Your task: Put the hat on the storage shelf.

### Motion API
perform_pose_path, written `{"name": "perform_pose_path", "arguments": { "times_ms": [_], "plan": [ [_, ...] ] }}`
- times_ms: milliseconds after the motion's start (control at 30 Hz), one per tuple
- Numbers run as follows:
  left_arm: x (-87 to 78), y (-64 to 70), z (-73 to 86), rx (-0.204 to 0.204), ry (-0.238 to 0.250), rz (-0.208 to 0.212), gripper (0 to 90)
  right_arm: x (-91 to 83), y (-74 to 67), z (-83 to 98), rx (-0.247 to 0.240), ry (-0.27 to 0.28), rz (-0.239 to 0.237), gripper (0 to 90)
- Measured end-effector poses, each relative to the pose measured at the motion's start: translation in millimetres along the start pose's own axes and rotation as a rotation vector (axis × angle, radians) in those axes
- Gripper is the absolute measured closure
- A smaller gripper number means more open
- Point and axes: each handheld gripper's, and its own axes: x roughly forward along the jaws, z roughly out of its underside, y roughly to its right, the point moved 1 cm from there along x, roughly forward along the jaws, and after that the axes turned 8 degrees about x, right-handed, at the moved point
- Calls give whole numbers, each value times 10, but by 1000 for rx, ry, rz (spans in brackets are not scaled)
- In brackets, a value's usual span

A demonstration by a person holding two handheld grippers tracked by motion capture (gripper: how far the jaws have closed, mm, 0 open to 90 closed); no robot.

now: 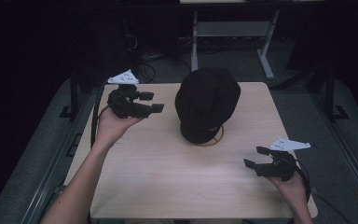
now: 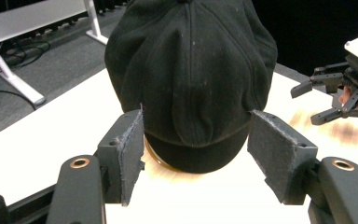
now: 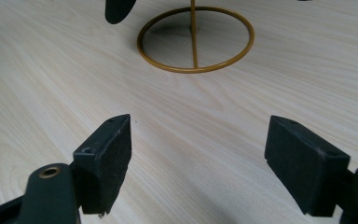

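Both grippers are holding their jaws wide and empty: the left gripper (image 1: 151, 102) is facing the black cap (image 1: 207, 100) on its gold wire stand (image 3: 196, 39), the right gripper (image 1: 256, 157) hovering over the desk (image 1: 168, 172).

Black cap (image 1: 207, 100), soft paneled crown with short brim, sits on a thin gold wire stand (image 1: 213, 139) near the middle of the light wood surface (image 1: 168, 172). Brim faces the near edge and droops over the stand's round base ring, which lies flat. Crown is full and rounded, slightly tilted forward.
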Motion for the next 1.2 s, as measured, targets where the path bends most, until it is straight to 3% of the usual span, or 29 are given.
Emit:
{"name": "perform_pose_path", "arguments": {
  "times_ms": [267, 833, 1200],
  "plan": [
    [-53, 81, 194, -1, -25, -15, 345, 13, 16, 31, 1, -14, -3, 227],
    [-169, 130, 676, -70, -36, -45, 320, -23, 89, 83, 22, -6, 24, 229],
    [-223, 218, 945, -87, -35, -56, 302, -32, 51, 102, 30, -3, 34, 229]
  ]
}}
